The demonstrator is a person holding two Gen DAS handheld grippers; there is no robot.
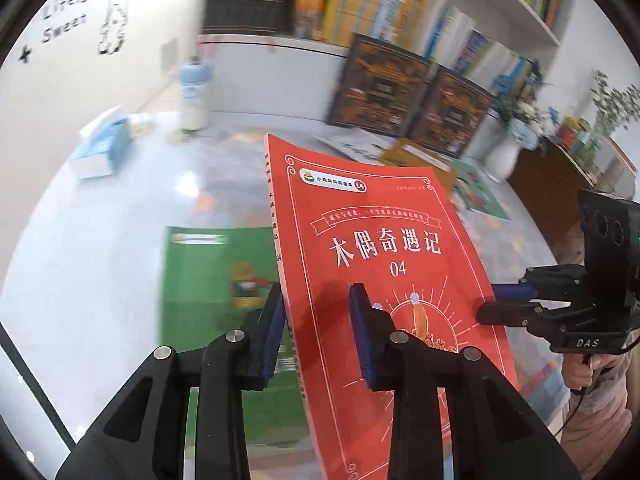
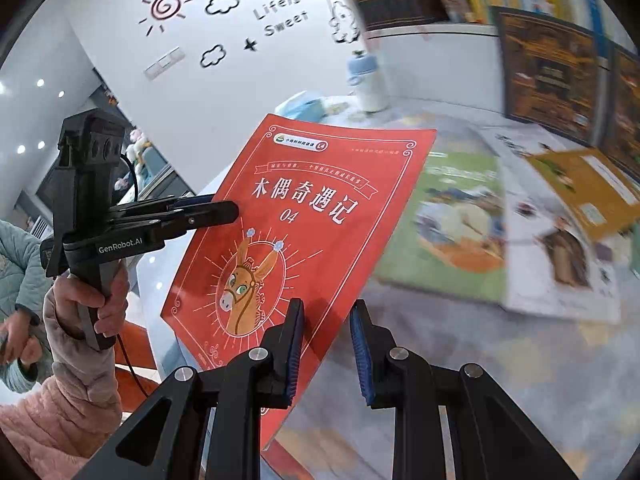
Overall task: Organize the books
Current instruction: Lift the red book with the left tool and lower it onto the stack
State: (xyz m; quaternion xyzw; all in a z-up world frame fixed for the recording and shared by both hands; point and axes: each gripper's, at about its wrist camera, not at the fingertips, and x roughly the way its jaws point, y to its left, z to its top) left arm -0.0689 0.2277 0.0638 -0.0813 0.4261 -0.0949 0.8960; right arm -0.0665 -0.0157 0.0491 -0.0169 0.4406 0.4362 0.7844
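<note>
Left wrist view: your left gripper (image 1: pixel 316 328) pinches the spine edge of the red book (image 1: pixel 376 264), titled 木偶奇遇记 04, held above the desk (image 1: pixel 100 240). Your right gripper (image 2: pixel 326 344), marked "DAS", clamps its opposite edge. Beyond, the wall reads "Life is Sweet" (image 2: pixel 280 14); your left handle says "GenRobot.AI".

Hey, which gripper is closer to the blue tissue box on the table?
Left. The left gripper grips the red book at its spine edge, the side toward the tissue box. The right gripper grips the opposite edge, with the book between it and the box.
</note>
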